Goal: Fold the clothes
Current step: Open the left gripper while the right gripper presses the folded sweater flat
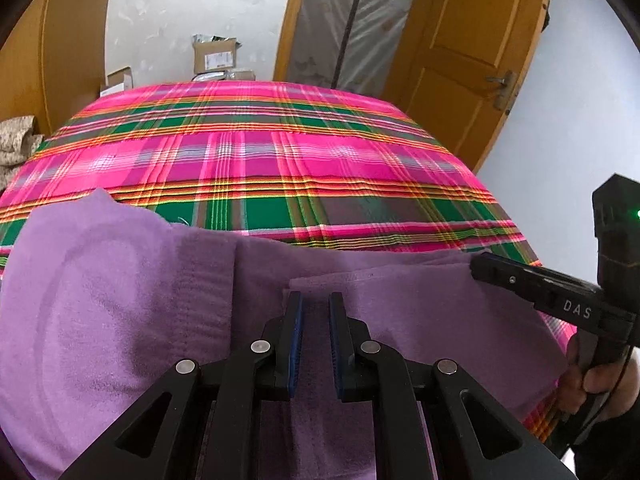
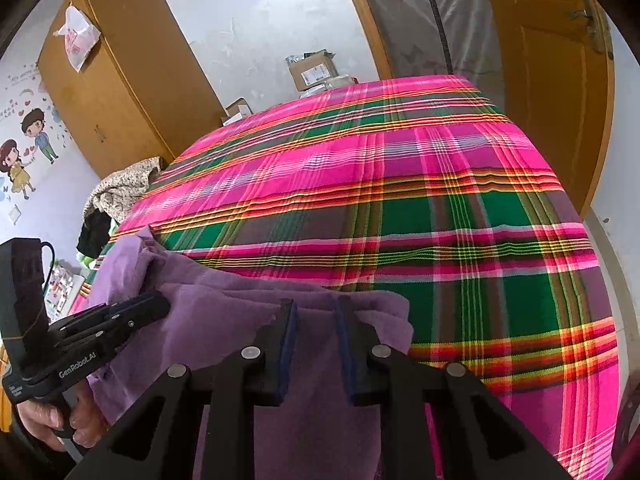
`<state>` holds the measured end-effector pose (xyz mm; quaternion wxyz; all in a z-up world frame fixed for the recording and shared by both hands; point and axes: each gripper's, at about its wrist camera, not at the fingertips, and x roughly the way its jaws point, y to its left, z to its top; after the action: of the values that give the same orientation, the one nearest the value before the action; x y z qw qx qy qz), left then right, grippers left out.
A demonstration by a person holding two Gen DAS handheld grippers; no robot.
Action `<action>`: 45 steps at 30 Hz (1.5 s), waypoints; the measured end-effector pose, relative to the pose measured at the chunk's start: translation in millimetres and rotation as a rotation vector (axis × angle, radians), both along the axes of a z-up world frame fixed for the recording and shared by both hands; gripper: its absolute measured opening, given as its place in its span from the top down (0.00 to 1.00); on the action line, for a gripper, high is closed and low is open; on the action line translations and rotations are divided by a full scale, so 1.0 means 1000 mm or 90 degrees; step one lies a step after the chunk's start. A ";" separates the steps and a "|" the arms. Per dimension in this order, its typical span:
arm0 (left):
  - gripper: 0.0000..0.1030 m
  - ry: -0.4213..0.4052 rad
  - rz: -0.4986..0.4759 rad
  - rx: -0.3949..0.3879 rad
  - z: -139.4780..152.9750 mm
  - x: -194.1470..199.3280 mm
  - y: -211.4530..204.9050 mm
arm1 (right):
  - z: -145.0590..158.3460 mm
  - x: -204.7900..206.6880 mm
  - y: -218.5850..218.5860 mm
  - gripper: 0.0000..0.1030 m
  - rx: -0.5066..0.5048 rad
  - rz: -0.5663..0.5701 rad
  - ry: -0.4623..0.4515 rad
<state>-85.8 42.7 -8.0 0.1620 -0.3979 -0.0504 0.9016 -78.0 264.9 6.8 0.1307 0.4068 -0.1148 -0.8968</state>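
Note:
A purple fleece cloth (image 1: pixel 120 300) lies partly folded at the near edge of a bed covered by a pink and green plaid sheet (image 1: pixel 320 160). My left gripper (image 1: pixel 316 298) is over a folded layer, its blue pads close together with fabric pinched between them. In the right wrist view it (image 2: pixel 162 304) lies across the cloth's left part (image 2: pixel 224 320), held by a hand (image 2: pixel 52 416). My right gripper (image 2: pixel 316 306) sits at the cloth's right end with its pads apart and fabric in the gap. In the left wrist view its tip (image 1: pixel 476 270) is at the cloth's right corner.
The plaid sheet (image 2: pixel 440 220) stretches away beyond the cloth. A pile of other clothes (image 2: pixel 120 192) sits at the bed's far left. Cardboard boxes (image 1: pixel 214 56) stand behind the bed, a wooden wardrobe (image 2: pixel 120 80) on the left, a wooden door (image 1: pixel 460 40) on the right.

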 end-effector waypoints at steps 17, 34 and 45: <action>0.87 0.047 -0.033 0.028 0.019 0.049 -0.015 | 0.013 0.062 0.008 0.82 -0.032 0.045 0.019; 0.88 0.030 -0.050 0.002 -0.001 0.078 -0.018 | -0.001 0.100 -0.006 0.83 0.016 0.113 0.026; 0.88 0.040 -0.055 -0.005 -0.004 0.083 -0.021 | -0.006 0.107 -0.009 0.82 0.034 0.100 0.060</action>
<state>-3.0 21.5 -12.4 0.2003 -0.3719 -0.0243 0.9061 28.5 256.1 0.4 0.1954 0.3755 -0.0523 -0.9045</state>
